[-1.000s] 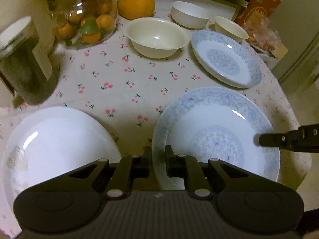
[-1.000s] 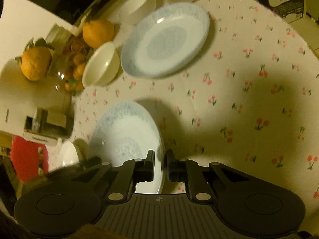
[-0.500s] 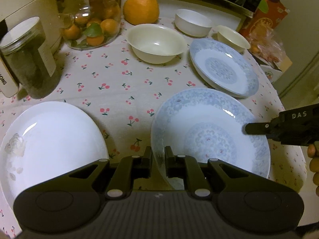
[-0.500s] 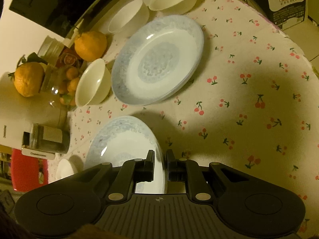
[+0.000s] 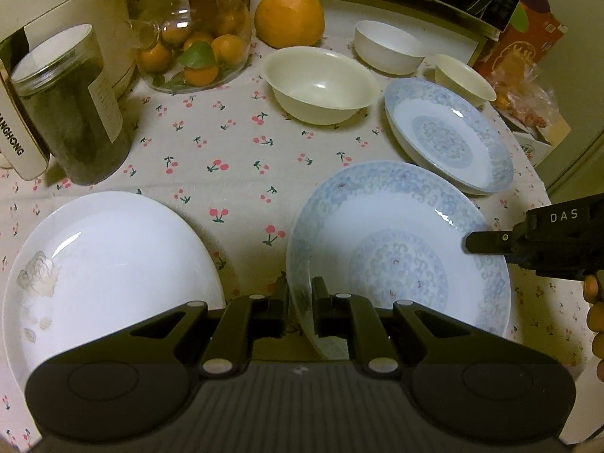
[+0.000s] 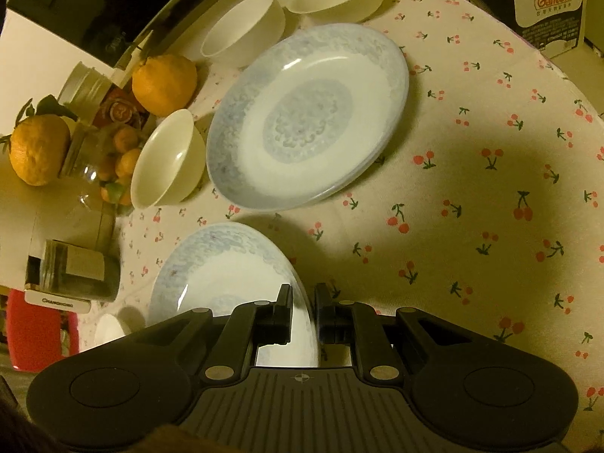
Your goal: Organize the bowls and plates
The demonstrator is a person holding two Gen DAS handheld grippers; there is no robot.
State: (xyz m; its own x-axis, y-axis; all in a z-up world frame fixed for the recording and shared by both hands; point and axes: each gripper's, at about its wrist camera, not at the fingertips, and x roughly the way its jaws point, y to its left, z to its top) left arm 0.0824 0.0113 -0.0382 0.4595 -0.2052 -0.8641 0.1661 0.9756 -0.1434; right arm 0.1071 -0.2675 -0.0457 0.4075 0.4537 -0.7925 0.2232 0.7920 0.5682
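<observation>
Both grippers, left gripper (image 5: pixel 301 294) and right gripper (image 6: pixel 303 300), clamping near round blue-patterned ceramic plate (image 5: pixel 400 249); stacking onto far blue-patterned plate (image 5: pixel 449 134) pending; three cream bowls unsorted.

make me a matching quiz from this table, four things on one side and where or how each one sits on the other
Things:
1. near blue-patterned plate
2. plain white plate
3. large orange fruit
4. dark-filled jar

Place or state:
A. upright at the table's left edge, lid on
B. gripped at its rim by both tongs
C. at the back, beside the glass jar of small oranges
D. flat on the cloth, left of the gripped plate

Pairs: 1-B, 2-D, 3-C, 4-A
</observation>
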